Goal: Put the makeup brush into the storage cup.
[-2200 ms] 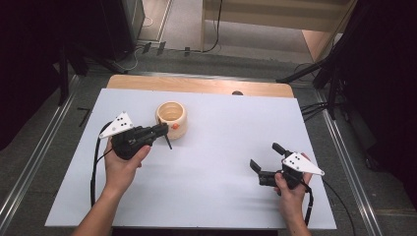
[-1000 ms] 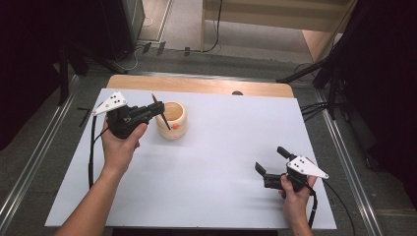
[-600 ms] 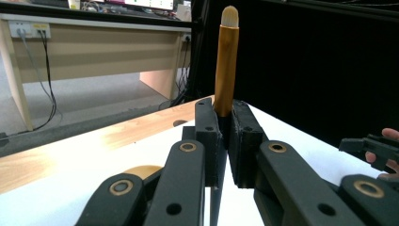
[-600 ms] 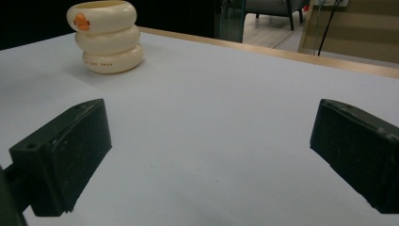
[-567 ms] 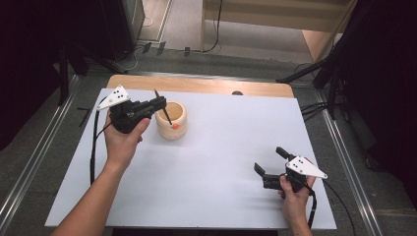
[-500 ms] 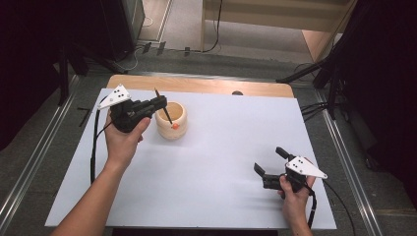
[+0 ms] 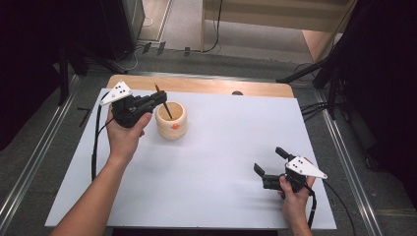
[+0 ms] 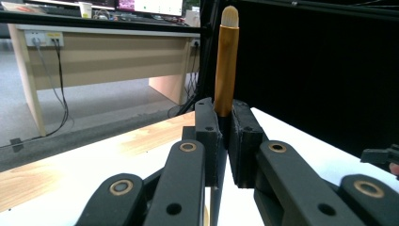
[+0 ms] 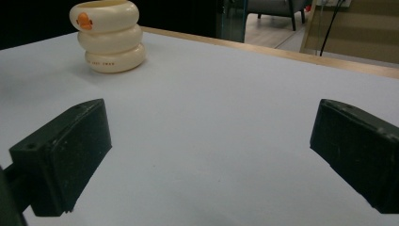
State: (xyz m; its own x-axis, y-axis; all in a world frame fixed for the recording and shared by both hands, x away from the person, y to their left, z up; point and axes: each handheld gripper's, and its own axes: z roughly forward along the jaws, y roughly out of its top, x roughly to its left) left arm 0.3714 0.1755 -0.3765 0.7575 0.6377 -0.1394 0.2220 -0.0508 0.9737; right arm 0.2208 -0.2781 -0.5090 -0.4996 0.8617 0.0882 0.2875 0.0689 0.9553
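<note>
Cream-coloured and ribbed like three stacked rings, the holder [image 7: 171, 119] is standing in the upper left of the high view on the white bench [image 7: 216, 162], carrying a small orange mark on its front. The left tool [image 7: 160, 99] is hovering just beside and above its rim, its jaws pressing together on a thin brush [image 7: 163, 103], whose dark lower end is slanting down into the mouth of the holder. In the left gripper view the brush [image 8: 226, 61] is rising upright from between the clamped jaws, showing a golden-brown wooden handle with a pale rounded tip. The right tool [image 7: 268, 169] is sitting at the lower right of the high view, well apart from the holder, with its jaws standing wide apart and nothing between them; in the right gripper view bare bench is lying between the tool [image 9: 207, 160] and the holder [image 9: 109, 36] at upper left. Nothing is standing between the two tools. A wooden edge is showing along the far side of the bench, metal rails are running down both sides, and grey floor, cables and a pale wooden desk are lying beyond. Counted: one holder, one brush, two tools.
</note>
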